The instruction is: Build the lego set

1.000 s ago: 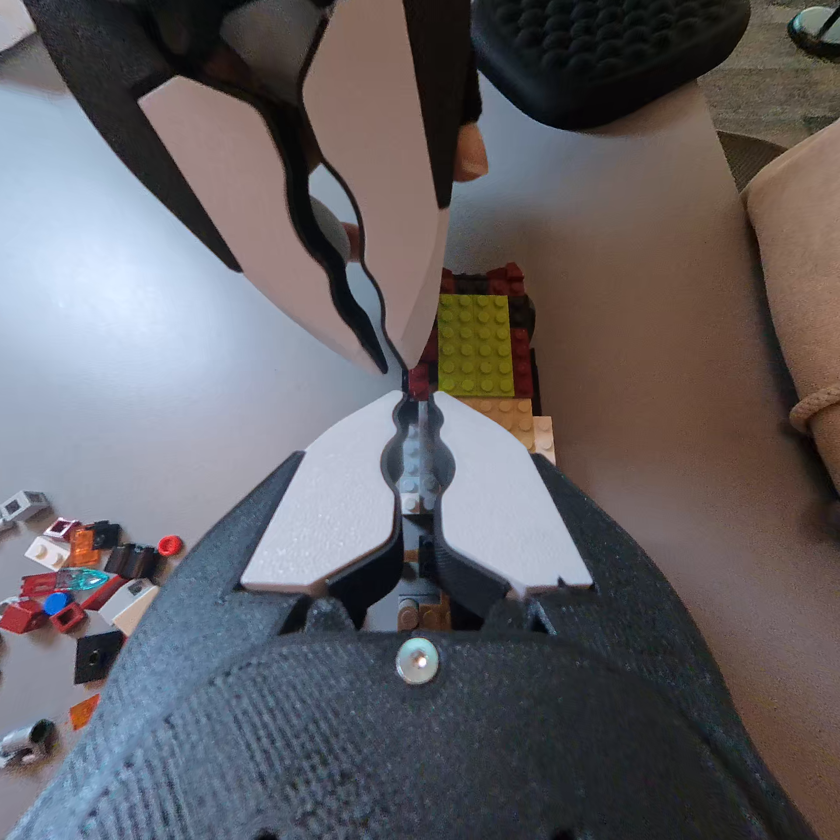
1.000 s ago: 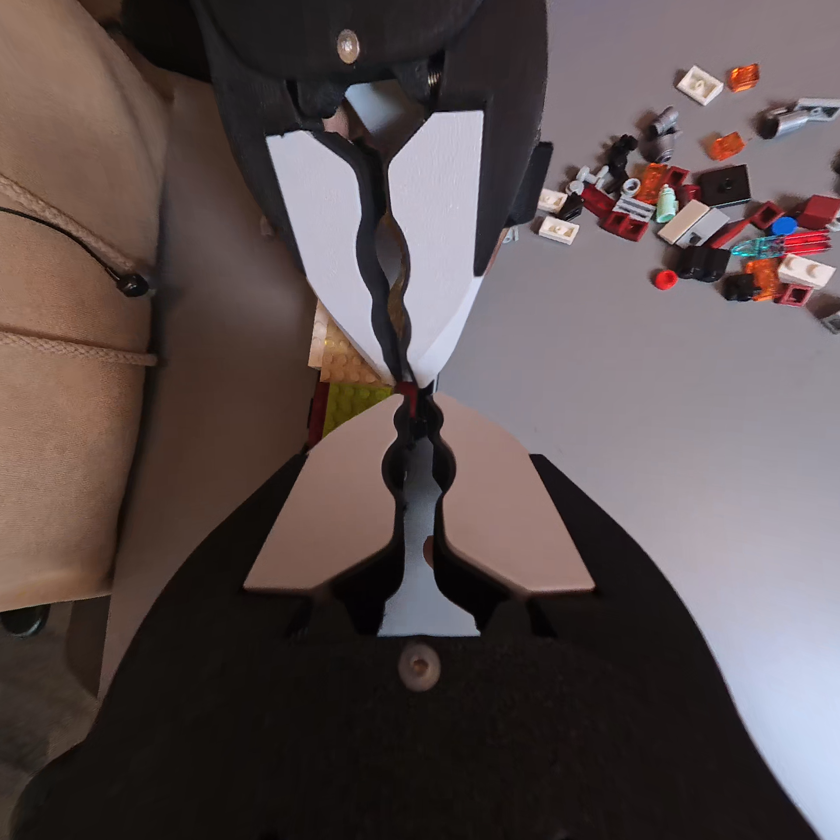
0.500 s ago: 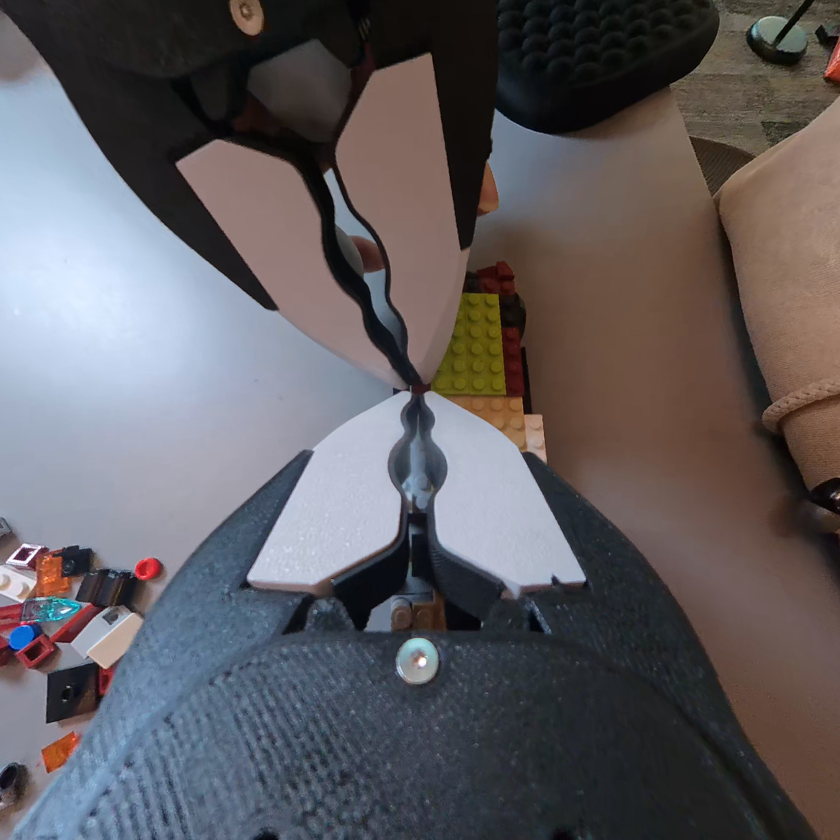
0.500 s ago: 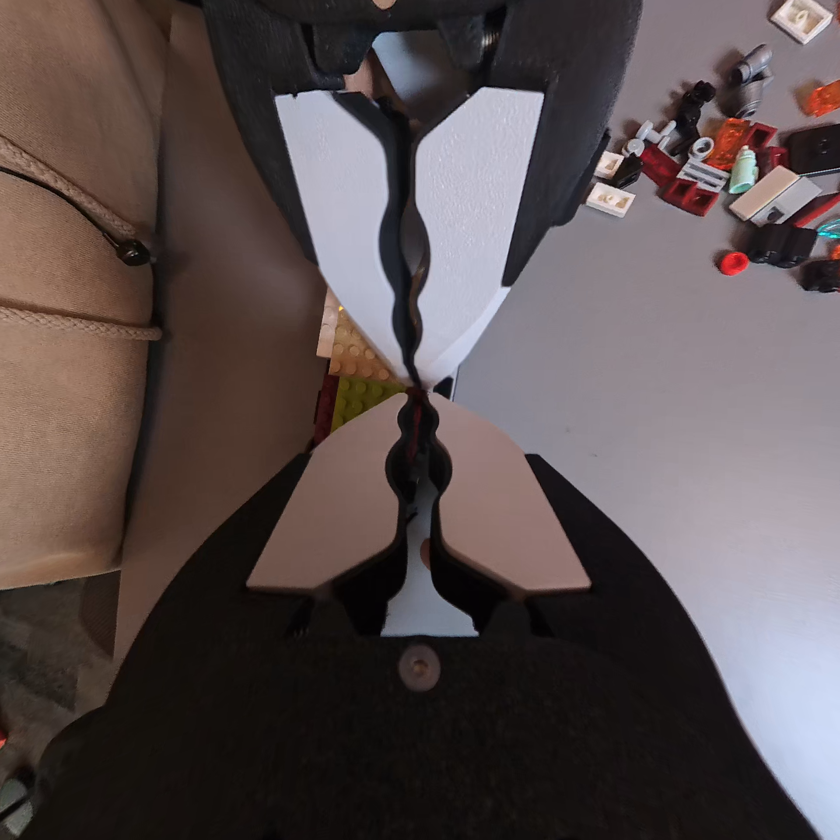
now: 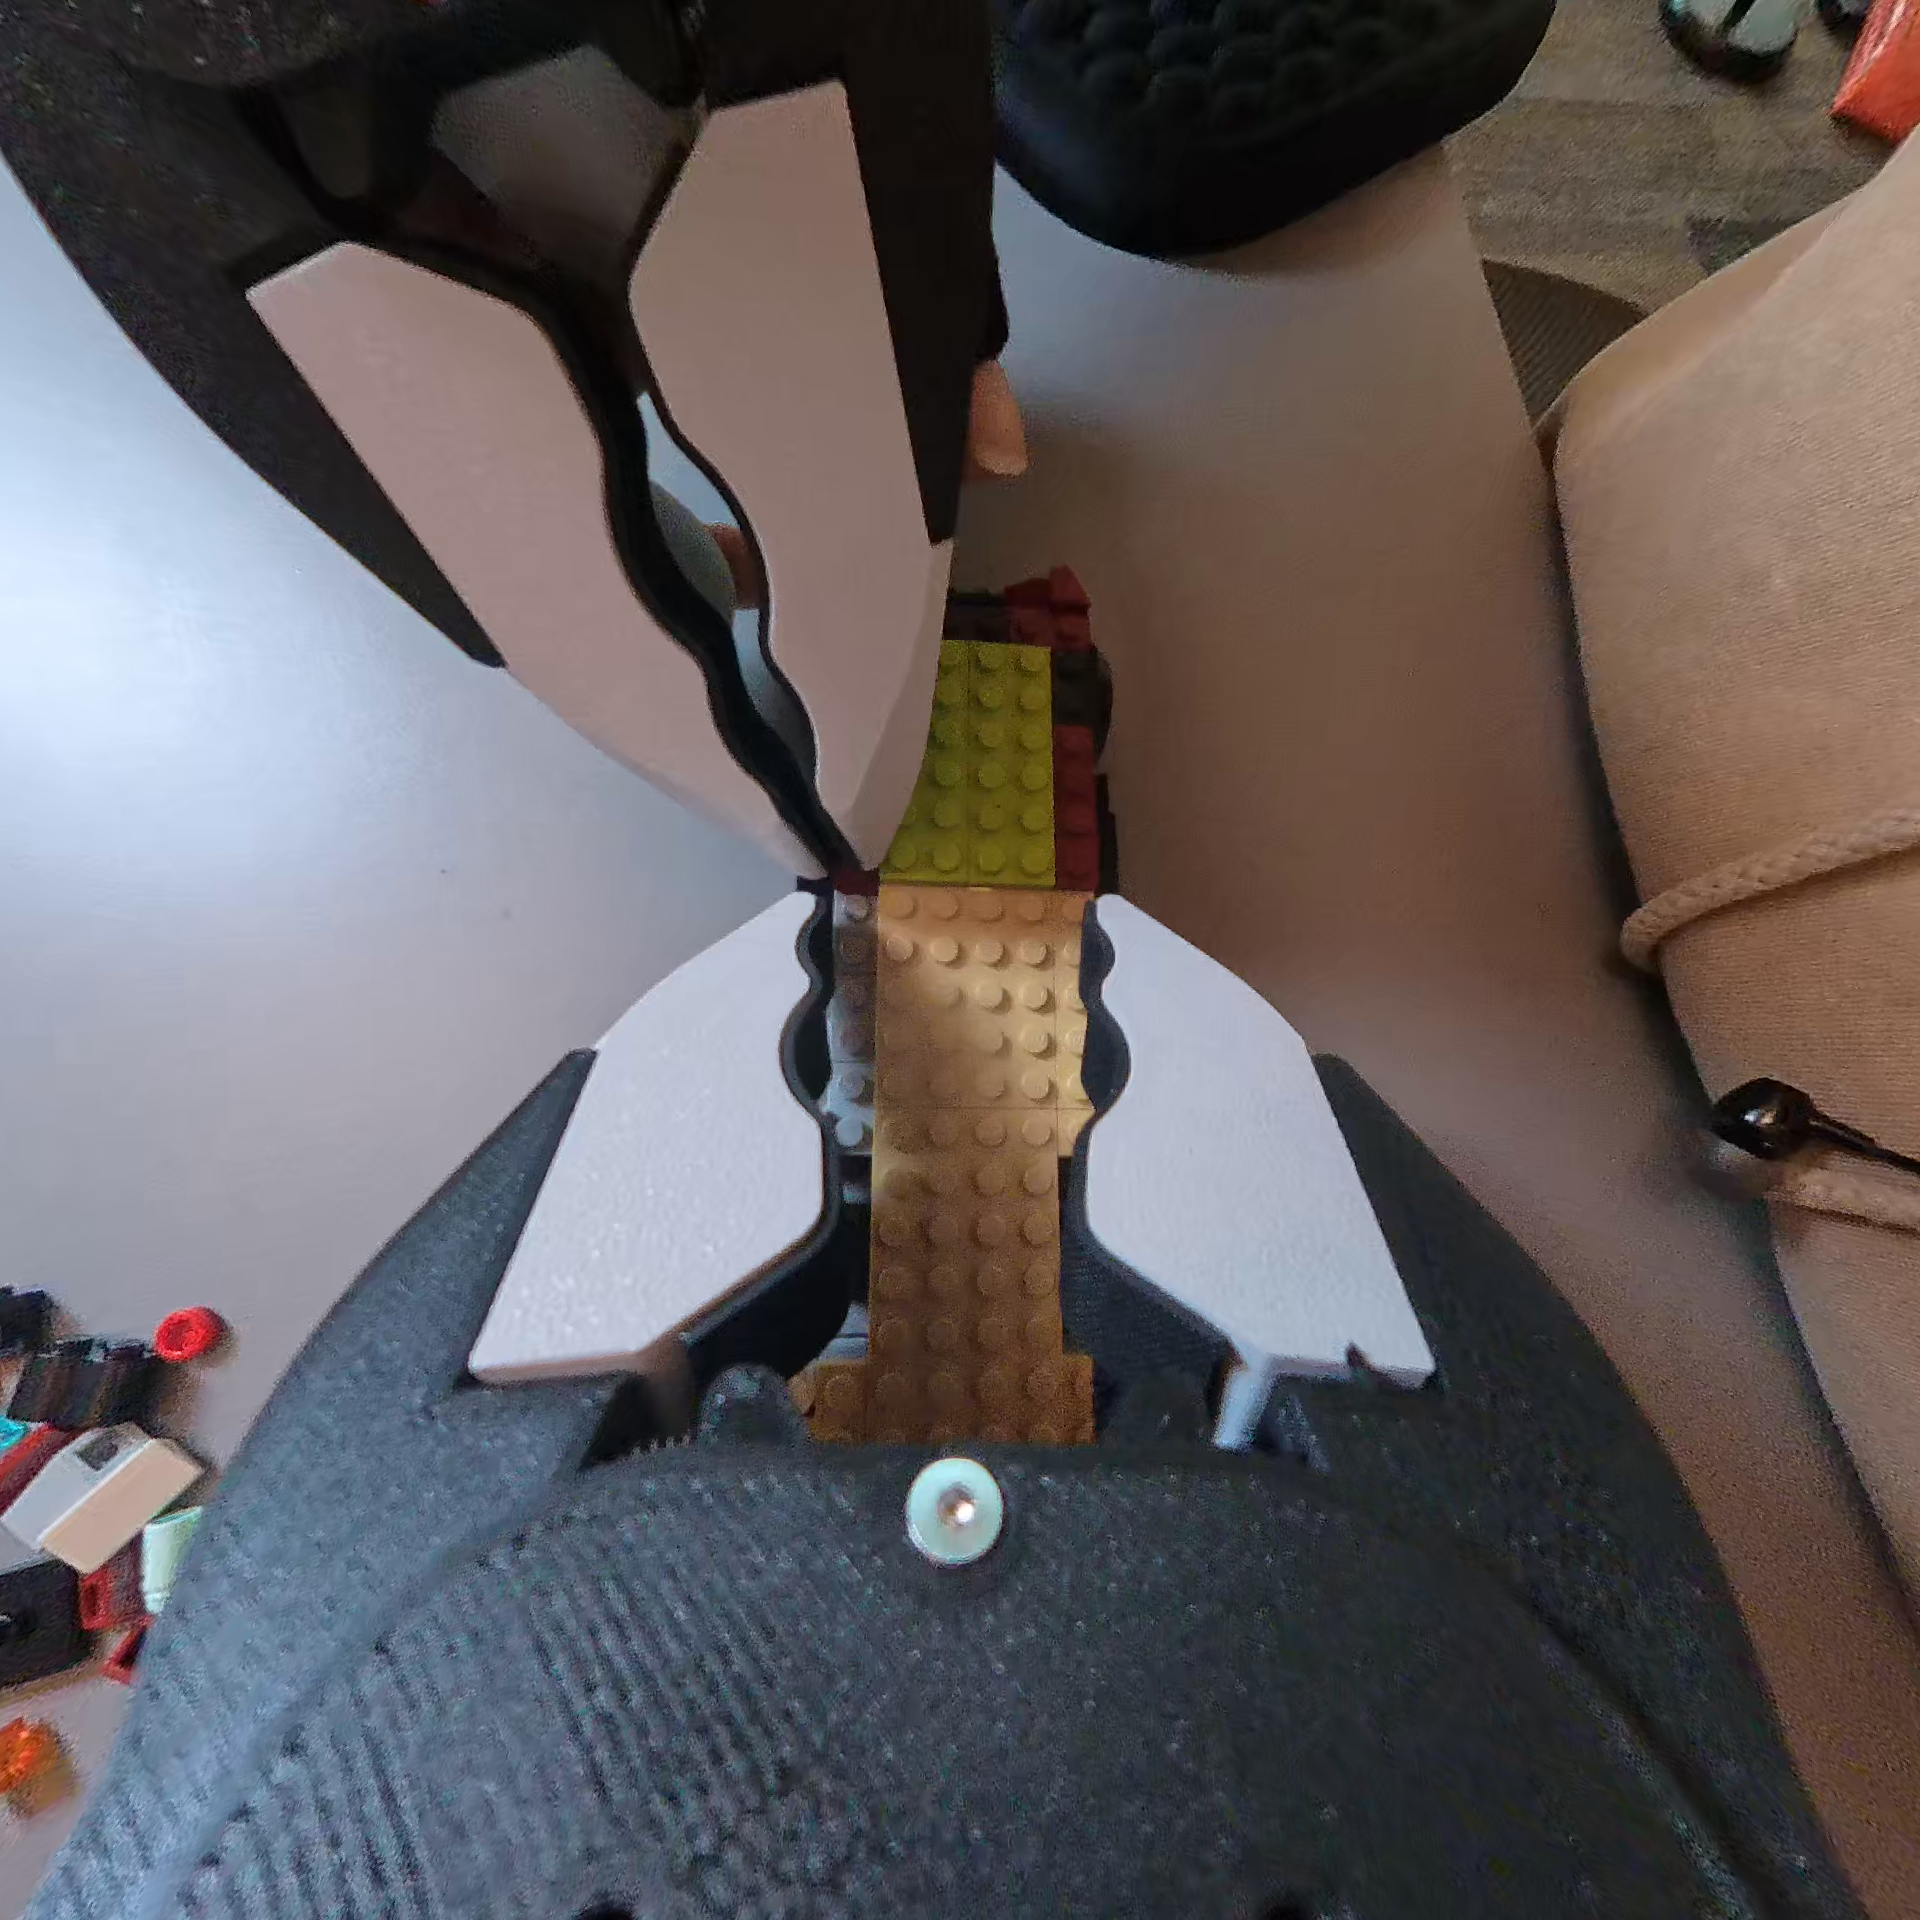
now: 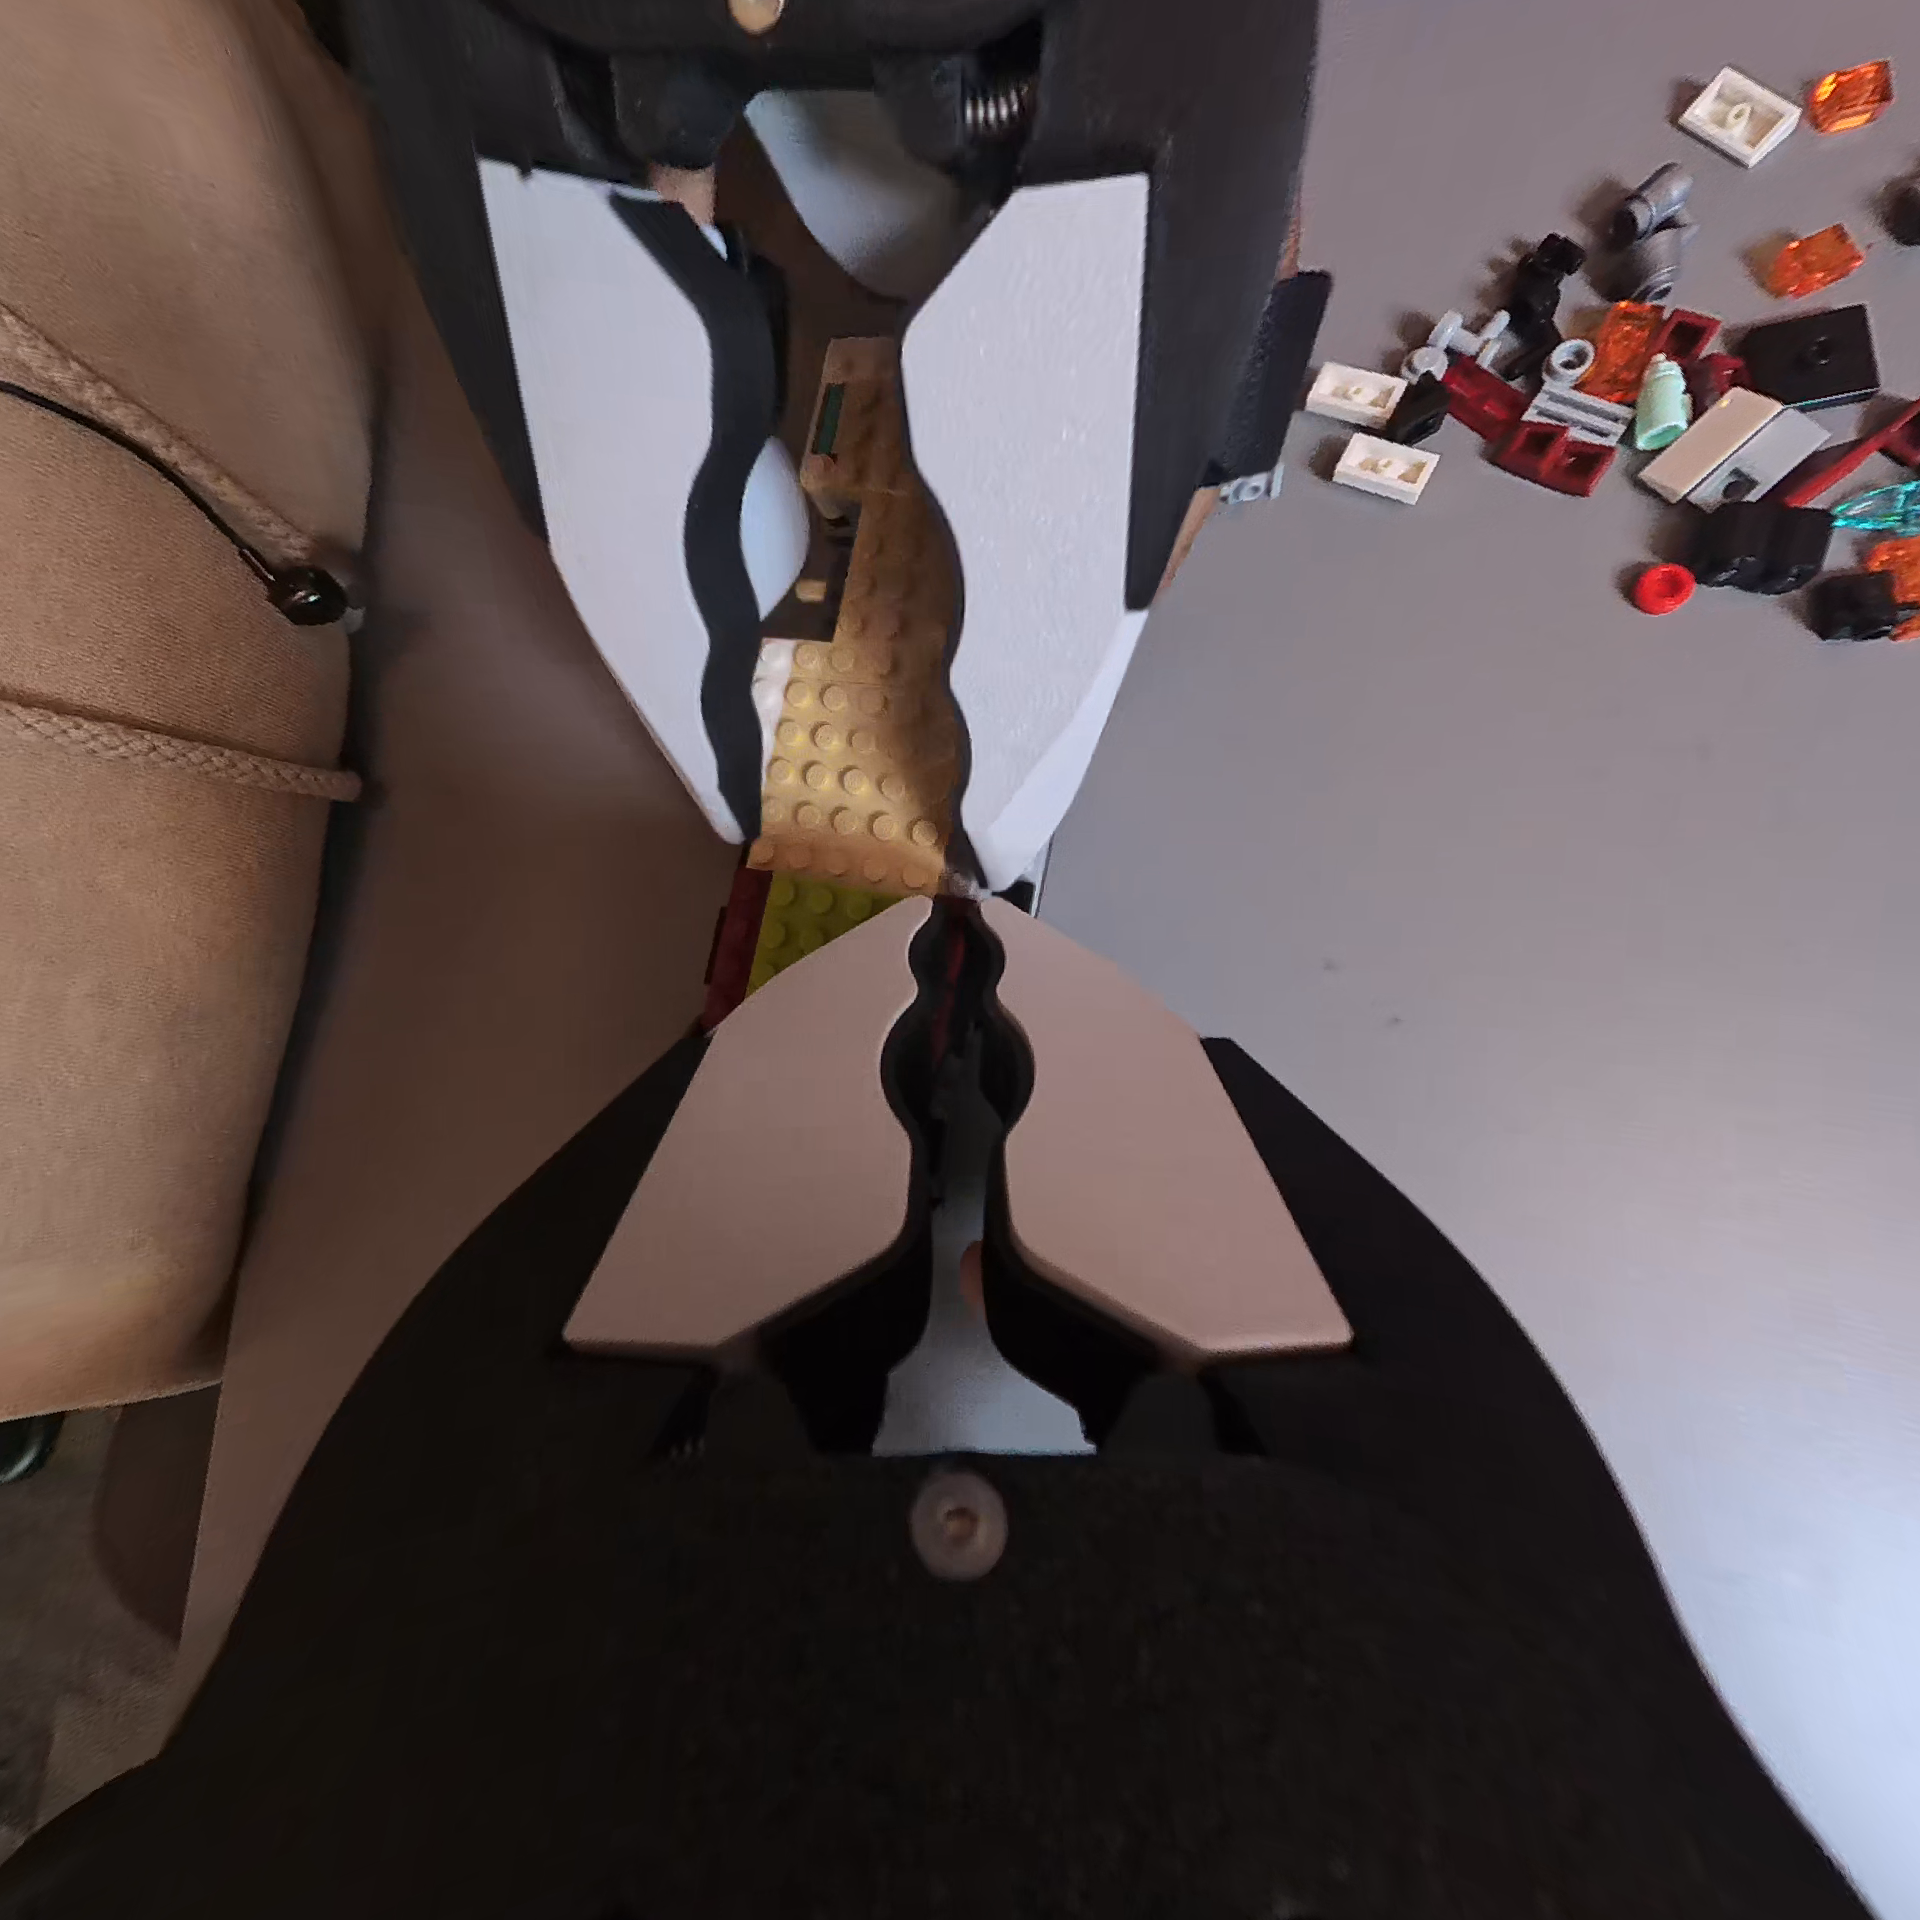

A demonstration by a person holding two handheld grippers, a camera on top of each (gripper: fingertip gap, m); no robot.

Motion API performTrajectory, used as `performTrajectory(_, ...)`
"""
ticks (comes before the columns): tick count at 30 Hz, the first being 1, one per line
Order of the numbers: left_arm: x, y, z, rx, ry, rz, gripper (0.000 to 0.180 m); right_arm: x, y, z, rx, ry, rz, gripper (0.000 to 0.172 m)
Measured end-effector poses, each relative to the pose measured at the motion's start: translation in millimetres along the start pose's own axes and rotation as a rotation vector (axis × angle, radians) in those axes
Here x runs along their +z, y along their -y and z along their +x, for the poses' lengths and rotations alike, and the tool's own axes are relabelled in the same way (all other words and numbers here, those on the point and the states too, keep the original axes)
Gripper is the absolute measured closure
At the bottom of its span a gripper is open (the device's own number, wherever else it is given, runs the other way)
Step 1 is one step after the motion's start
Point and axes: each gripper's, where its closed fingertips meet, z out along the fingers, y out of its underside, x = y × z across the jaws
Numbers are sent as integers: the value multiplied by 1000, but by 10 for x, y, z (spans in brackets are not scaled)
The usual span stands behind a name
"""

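The left gripper (image 5: 961, 914) stands released, fingers astride the brick model (image 5: 971, 1122) without pressing it. The right gripper (image 6: 961, 904) faces it tip to tip, clenched on the model's dark red edge (image 5: 857, 881). The model's long axis runs along both grippers, near the grey table (image 5: 260, 831) edge; loose bricks (image 6: 1662, 416) lie well apart

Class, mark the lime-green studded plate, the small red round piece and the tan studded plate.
Lime-green studded plate (image 5: 987, 769): left wrist view, its middle studs.
Small red round piece (image 6: 1660, 587): right wrist view, its centre.
Tan studded plate (image 5: 971, 1039): left wrist view, its middle.
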Motion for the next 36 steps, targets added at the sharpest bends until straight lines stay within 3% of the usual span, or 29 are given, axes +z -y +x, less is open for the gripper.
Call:
performTrajectory(8, 7, -5, -11, 34, 38, -17, 133, -164, 131, 16, 99, 45, 135, 165)
performTrajectory(19, 6, 5, -9, 37, 32, -3, 134, -85, 11, 42, 52, 9, -12, 164)
performTrajectory(31, -24, -1, -13, 51, 50, 0, 131, 35, -16, 11, 110, 106, -85, 164)
performTrajectory(36, -242, -101, 14, 32, 78, -23, 121, -275, -207, 322, 97, -127, -133, 164)
